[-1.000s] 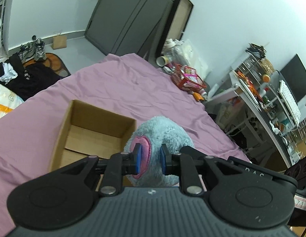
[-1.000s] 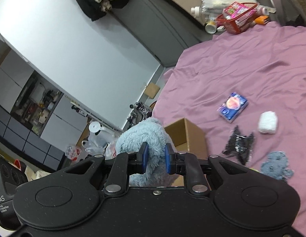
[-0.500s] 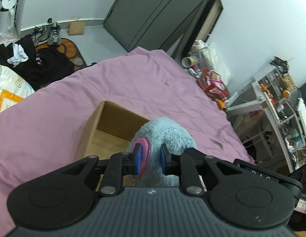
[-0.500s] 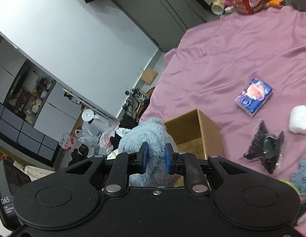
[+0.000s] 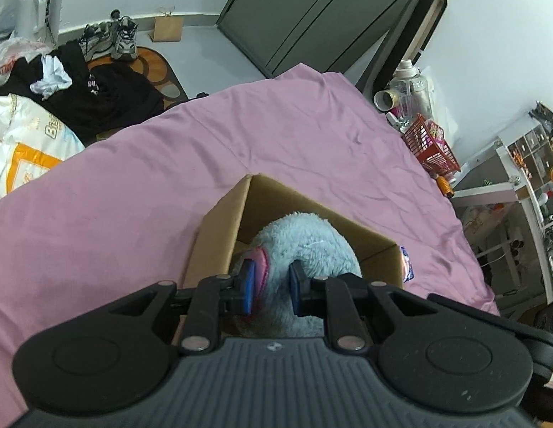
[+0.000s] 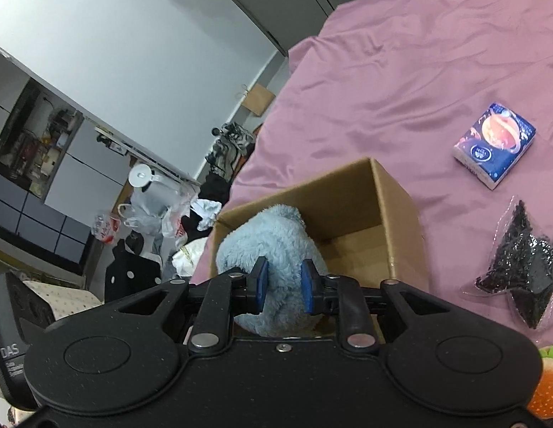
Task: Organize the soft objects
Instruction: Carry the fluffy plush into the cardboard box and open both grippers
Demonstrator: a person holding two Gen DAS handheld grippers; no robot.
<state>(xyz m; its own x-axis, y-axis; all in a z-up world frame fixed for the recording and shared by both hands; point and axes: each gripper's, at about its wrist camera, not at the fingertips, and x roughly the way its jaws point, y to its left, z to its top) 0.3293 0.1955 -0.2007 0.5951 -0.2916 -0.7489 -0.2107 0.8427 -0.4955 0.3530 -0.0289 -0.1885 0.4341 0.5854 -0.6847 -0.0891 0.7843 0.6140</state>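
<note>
The plush toy (image 6: 272, 246) sits inside the cardboard box (image 6: 401, 207) on the bed (image 6: 401, 71).

On the bed there is one cardboard box (image 6: 397, 210), one blue plush toy (image 6: 272, 239), one tissue pack (image 6: 493, 144) and one black packet (image 6: 522, 264).

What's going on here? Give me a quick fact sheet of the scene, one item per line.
Setting: a bed with a pink sheet
Container: open cardboard box standing on the sheet
Held item: fluffy blue plush toy, partly inside the box
Left gripper: shut on the plush toy, at its pink patch
Right gripper: shut on the plush toy's blue fur
Lying on the sheet beside the box: blue tissue pack, black item in a clear bag
Edge of right wrist view: orange and green plush
</note>
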